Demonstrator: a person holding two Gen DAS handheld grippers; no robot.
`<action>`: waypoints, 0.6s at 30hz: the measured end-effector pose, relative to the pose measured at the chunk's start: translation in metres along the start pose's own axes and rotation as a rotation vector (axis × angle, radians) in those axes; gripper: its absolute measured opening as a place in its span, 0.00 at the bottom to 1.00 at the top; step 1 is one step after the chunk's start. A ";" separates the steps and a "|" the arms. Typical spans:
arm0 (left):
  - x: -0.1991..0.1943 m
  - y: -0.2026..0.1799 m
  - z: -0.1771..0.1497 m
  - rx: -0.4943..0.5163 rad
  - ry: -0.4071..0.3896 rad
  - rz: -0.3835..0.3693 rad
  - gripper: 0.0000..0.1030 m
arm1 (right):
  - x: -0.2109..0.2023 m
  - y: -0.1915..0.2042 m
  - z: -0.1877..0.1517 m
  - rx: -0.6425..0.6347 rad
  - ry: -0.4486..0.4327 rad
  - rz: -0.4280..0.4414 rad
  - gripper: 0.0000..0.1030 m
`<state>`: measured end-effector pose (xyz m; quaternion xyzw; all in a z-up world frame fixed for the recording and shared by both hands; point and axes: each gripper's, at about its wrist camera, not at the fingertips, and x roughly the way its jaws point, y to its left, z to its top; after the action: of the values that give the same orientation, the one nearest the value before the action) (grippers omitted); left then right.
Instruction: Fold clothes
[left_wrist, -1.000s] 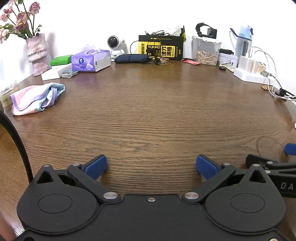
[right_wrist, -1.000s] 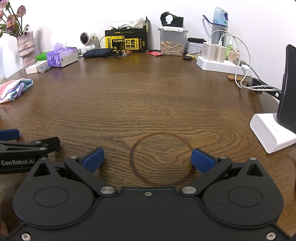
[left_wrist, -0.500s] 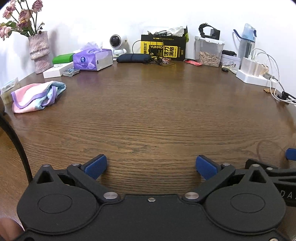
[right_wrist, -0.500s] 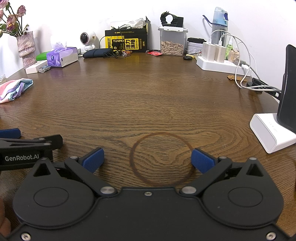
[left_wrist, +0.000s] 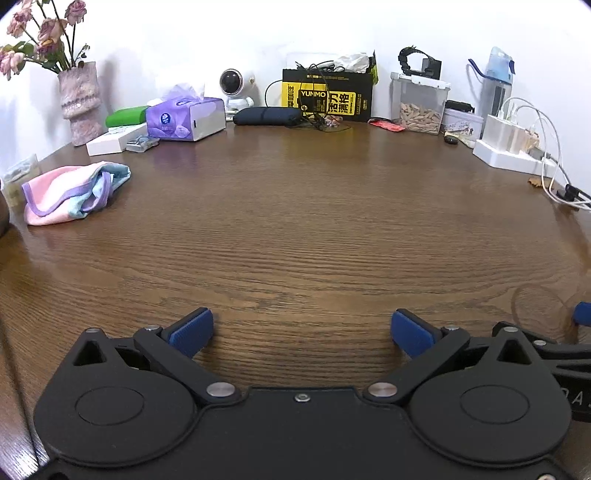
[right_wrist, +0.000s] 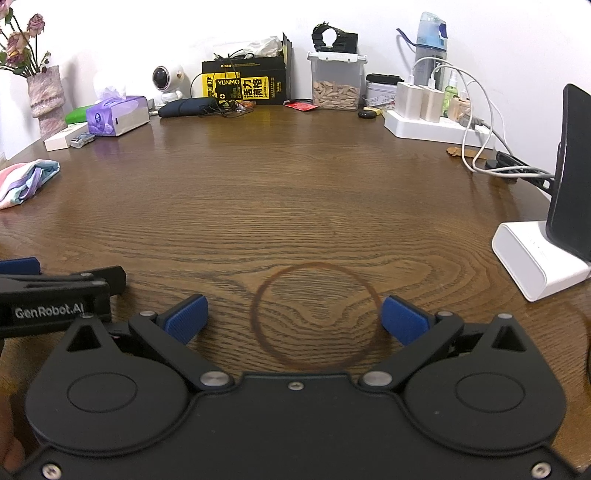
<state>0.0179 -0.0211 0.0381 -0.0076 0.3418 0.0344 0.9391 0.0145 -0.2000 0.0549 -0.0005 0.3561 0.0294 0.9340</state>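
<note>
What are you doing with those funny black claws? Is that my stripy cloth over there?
A person holds two black grippers with blue pads low over the brown wooden table. The left gripper and the right gripper are both open and hold nothing. The job is folding clothes, but it has not begun: the crumpled pink, purple and blue cloth lies untouched at the far left of the table, near the stone-look flower vase.

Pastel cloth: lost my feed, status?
Left gripper, right gripper open, empty. Crumpled pastel cloth far left, untouched. Wooden table between bare.
</note>
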 end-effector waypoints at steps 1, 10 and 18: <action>0.000 0.000 0.000 0.000 -0.001 0.000 1.00 | 0.000 0.000 0.000 0.000 0.000 0.000 1.00; 0.000 0.001 0.000 0.000 -0.001 0.000 1.00 | 0.000 0.000 0.001 0.000 0.000 0.000 1.00; 0.001 0.001 0.000 0.000 -0.001 0.000 1.00 | 0.000 -0.001 0.001 0.000 0.000 0.000 1.00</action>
<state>0.0181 -0.0205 0.0374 -0.0078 0.3415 0.0345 0.9392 0.0154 -0.2007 0.0561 -0.0005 0.3562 0.0295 0.9340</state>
